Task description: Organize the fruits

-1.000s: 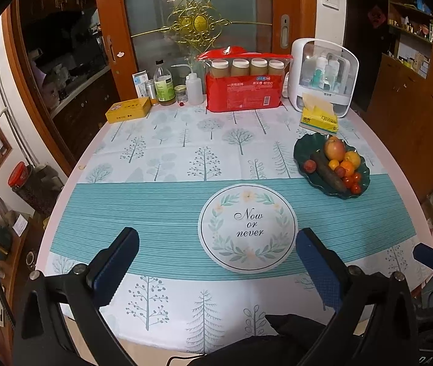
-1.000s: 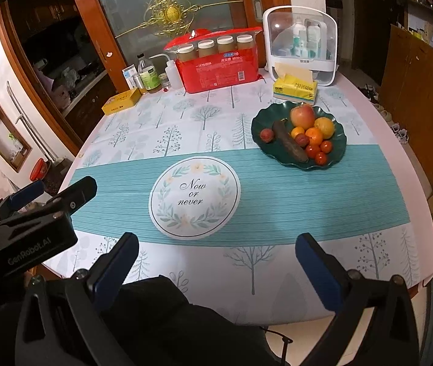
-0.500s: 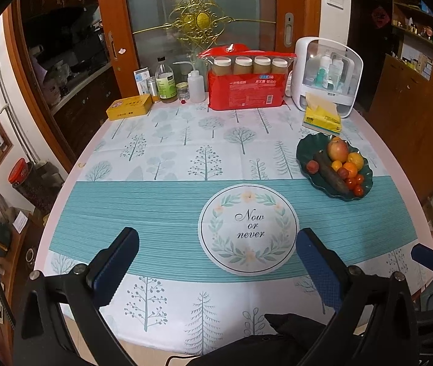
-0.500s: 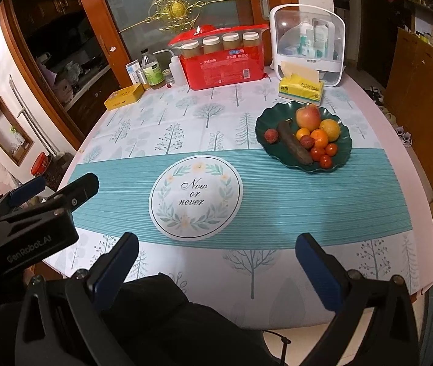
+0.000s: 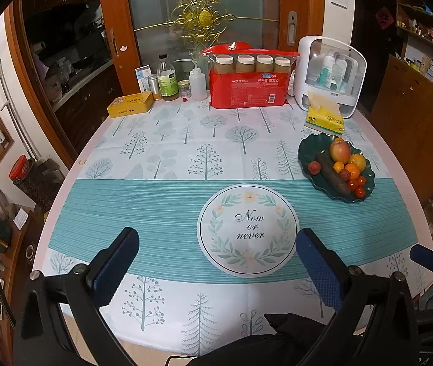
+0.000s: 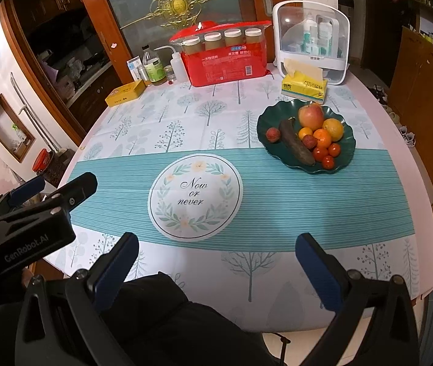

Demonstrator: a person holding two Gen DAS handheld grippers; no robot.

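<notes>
All the fruit you can see sits together in the dark green plate on the far right of the table: an apple at the back, an orange and a yellower citrus beside it, a long dark brown fruit lying across the middle, small red tomatoes at the near rim and a lone lychee on the left side. No fruit lies on the cloth or on the round "Now or never" mat. That fits either fruit already gathered onto the plate or a heap waiting to be sorted out of it, so judge for yourself which you face. Your right gripper hangs over the near table edge, spread wide and empty; the plate lies well ahead of it and off to the right. Your left gripper is equally wide and empty, with the mat just ahead and the plate far to its right.
</notes>
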